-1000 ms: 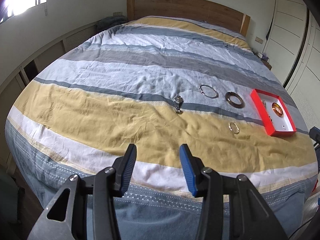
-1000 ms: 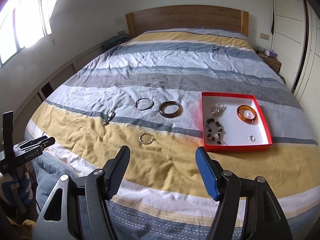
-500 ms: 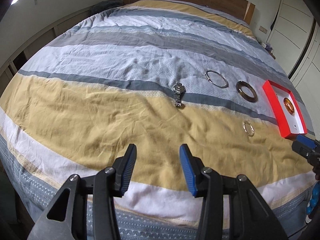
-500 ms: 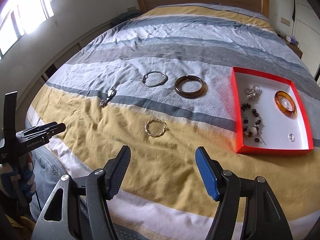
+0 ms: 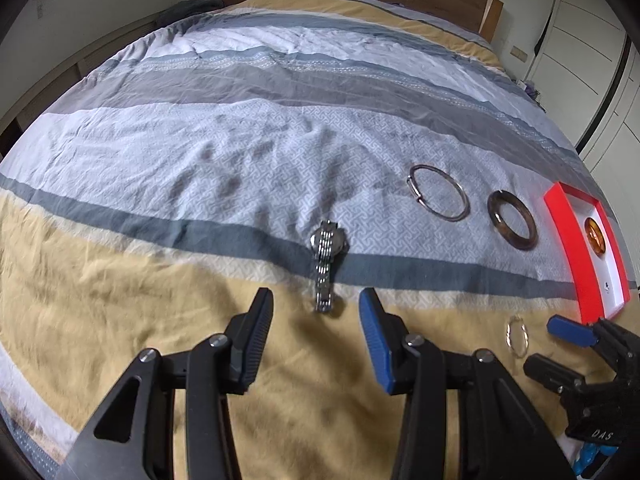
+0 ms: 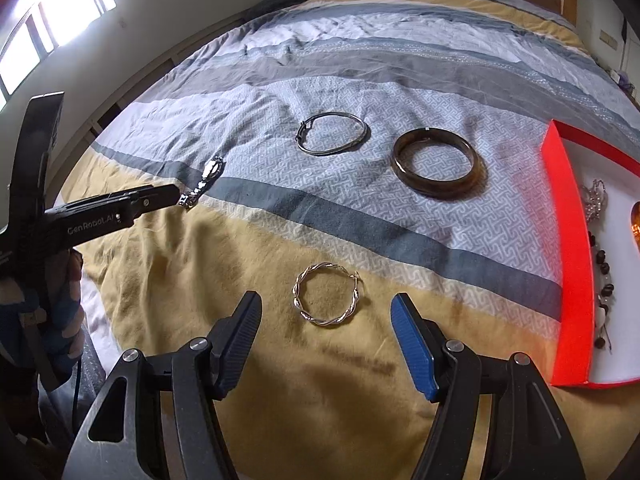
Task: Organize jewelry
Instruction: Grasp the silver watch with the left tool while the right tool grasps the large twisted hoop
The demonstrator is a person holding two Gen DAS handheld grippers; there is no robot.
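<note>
Showing only in the right wrist view: beads (image 6: 604, 280) inside the red box (image 6: 570, 264).

Left wrist view: mounted behind the left hand-held gripper (image 5: 316, 336), low over the bed (image 5: 248, 168), facing the headboard; a watch (image 5: 326, 258) lies close ahead between its fingers. Right wrist view: mounted behind the right hand-held gripper (image 6: 326, 338), equally low, same heading; a twisted ring (image 6: 327, 295) sits close ahead. Shared: both bangles, the watch, the twisted ring, the red tray (image 6: 570, 240). Each view catches the other hand-held gripper at its edge.
</note>
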